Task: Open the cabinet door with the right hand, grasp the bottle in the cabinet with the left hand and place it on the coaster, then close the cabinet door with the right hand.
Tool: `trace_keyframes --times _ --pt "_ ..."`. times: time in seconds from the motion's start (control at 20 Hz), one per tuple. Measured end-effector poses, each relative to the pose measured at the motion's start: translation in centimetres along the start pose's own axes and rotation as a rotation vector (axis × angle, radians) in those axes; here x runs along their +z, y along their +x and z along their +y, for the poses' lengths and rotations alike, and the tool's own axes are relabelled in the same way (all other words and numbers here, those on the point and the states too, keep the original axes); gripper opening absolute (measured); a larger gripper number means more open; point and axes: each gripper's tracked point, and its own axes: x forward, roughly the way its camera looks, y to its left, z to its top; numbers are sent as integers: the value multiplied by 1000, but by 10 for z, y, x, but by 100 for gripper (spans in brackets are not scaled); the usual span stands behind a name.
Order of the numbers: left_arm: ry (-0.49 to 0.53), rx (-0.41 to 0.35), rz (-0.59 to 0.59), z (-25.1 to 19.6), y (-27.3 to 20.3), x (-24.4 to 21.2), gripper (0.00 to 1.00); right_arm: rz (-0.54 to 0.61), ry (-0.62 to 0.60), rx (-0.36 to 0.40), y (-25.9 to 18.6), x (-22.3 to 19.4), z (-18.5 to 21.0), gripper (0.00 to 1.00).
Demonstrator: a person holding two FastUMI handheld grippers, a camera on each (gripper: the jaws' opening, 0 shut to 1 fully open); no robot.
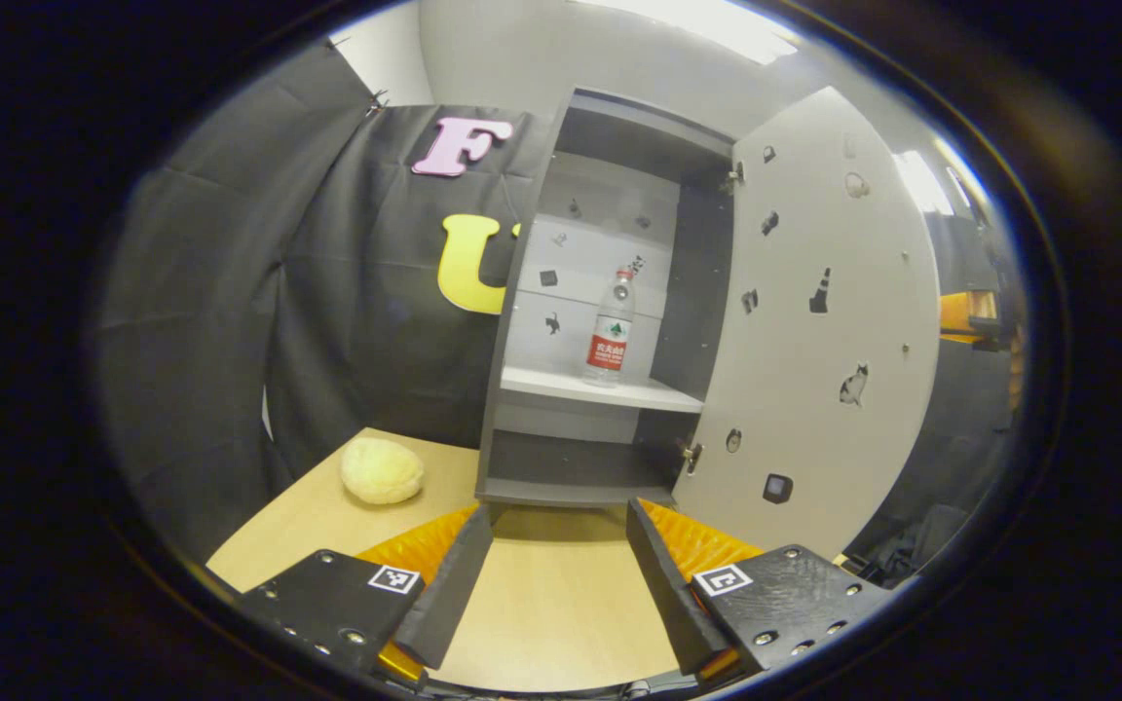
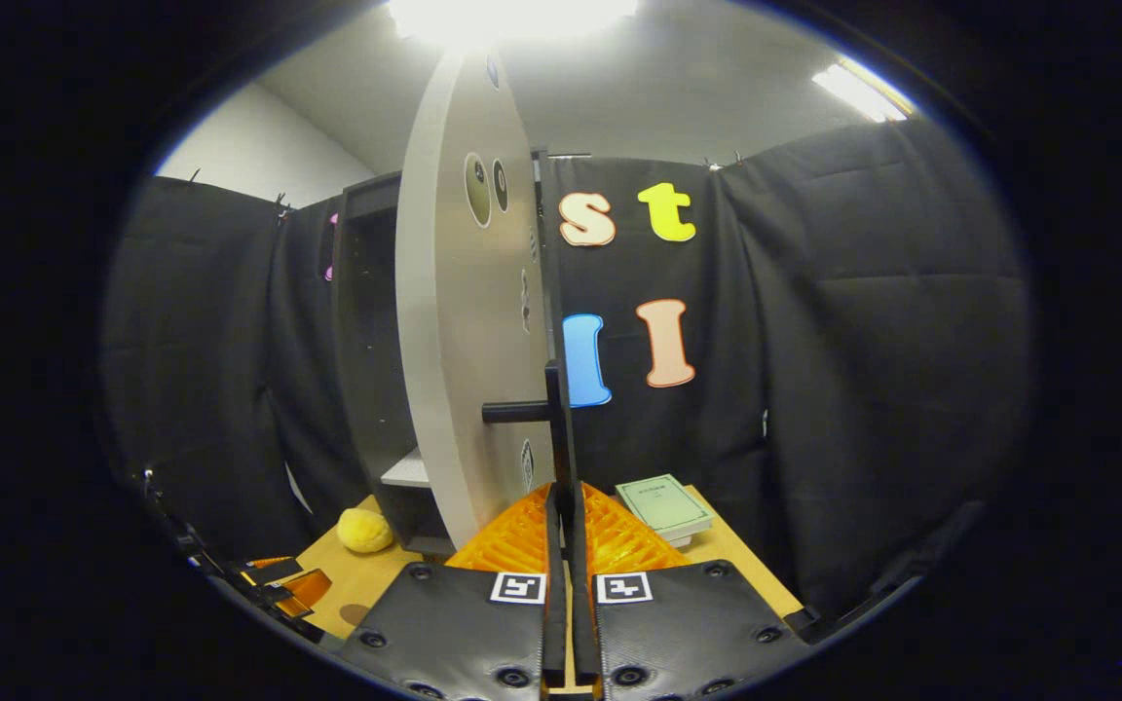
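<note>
Nearest in the left gripper view, the left gripper (image 1: 559, 555) hangs over the wooden table (image 1: 551, 604) with its 2 fingers spread wide and nothing between them, aimed at the cabinet (image 1: 522, 292) that stands on the table ahead. Inside the cabinet, the bottle (image 1: 611, 329) stands upright on the pale middle shelf (image 1: 600, 389), toward the shelf's right side, apart from the gripper. To the right of the cabinet opening, the cabinet door (image 1: 814, 321) is swung wide open, its inner face dotted with small stickers. Left of the cabinet, a yellow plush ball (image 1: 382, 470) lies on the table. In the right gripper view, the right gripper (image 2: 561, 506) has its 2 fingers drawn close together around the vertical bar of the door's dark handle (image 2: 553, 428), which runs down between them; whether both fingers press on it I cannot tell. The door is seen edge-on here, with the cabinet to its left. Right of the door, a green booklet (image 2: 663, 506) lies on the table.
</note>
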Motion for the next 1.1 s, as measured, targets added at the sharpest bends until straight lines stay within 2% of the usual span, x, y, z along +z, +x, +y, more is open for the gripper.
trace_keyframes --times 0.1,0.15,0.25,0.5,0.55,0.6,0.65,0.7,0.85,0.9,0.95,1.1 --pt "18 -9 1 -2 1 0 86 -4 16 -31 1 2 -7 5" --pt "23 -12 2 -3 1 0 86 -3 5 -37 1 1 -7 0" --pt "25 -15 6 -3 3 0 89 -3 -4 -33 -1 -1 -9 5" --pt "15 -20 17 -2 18 8 86 37 74 -18 -28 -10 -14 6" --pt "19 -21 16 0 22 10 86 42 88 -39 -38 -8 -26 0" --pt "25 -24 12 1 27 15 89 47 95 -78 -47 -7 -42 5" --pt "33 -28 6 1 33 21 89 51 104 -116 -53 -5 -59 0" --pt "41 -32 8 1 41 26 86 55 115 -148 -57 -4 -71 5" --pt "69 -68 -4 -7 69 52 84 37 142 -238 -58 8 -103 3" --pt "75 -86 -20 -12 77 65 86 26 147 -255 -56 13 -111 0" --pt "79 -90 -33 -15 85 75 84 17 153 -264 -48 18 -118 0" --pt "55 -92 -72 -22 112 107 86 -9 174 -275 -24 27 -134 4"
